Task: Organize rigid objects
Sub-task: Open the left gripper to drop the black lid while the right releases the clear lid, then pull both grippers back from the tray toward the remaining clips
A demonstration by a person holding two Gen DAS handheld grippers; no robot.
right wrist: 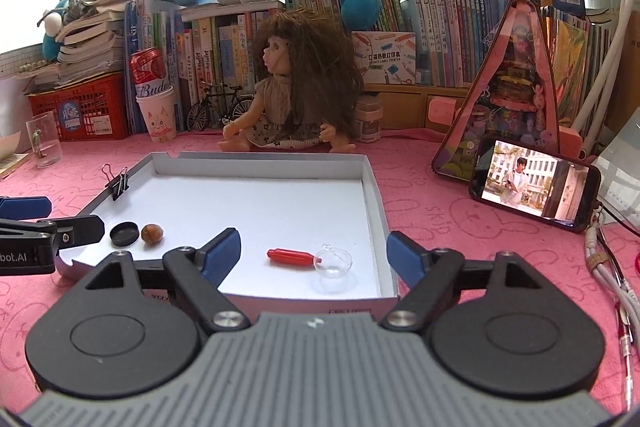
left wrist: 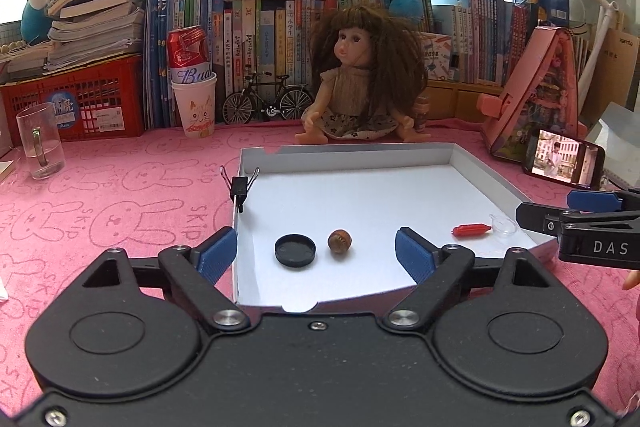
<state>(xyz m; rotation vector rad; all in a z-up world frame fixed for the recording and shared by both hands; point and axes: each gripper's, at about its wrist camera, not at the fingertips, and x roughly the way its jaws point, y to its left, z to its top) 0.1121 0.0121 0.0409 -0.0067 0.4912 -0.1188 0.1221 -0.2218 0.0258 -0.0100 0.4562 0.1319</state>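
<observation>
A shallow white tray (left wrist: pixel 360 195) (right wrist: pixel 256 199) lies on the pink cloth. In it are a black round cap (left wrist: pixel 295 250) (right wrist: pixel 125 233), a brown nut (left wrist: pixel 340 241) (right wrist: pixel 152 234), a red tube-shaped piece (left wrist: pixel 471 230) (right wrist: pixel 291 256) and a small clear cup (left wrist: pixel 503 225) (right wrist: pixel 335 259). A black binder clip (left wrist: pixel 240 187) (right wrist: pixel 118 183) grips the tray's left wall. My left gripper (left wrist: pixel 316 253) is open and empty over the tray's near edge, with the cap and nut between its fingers. My right gripper (right wrist: pixel 314 254) is open and empty, with the red piece and clear cup between its fingers.
A doll (left wrist: pixel 360 83) (right wrist: pixel 292 91) sits behind the tray. A paper cup with a can (left wrist: pixel 194 91), a glass mug (left wrist: pixel 40 143), a red crate (left wrist: pixel 76 103), a phone (right wrist: pixel 534 183), a pink toy house (right wrist: pixel 516 83) and cables (right wrist: pixel 608 267) stand around.
</observation>
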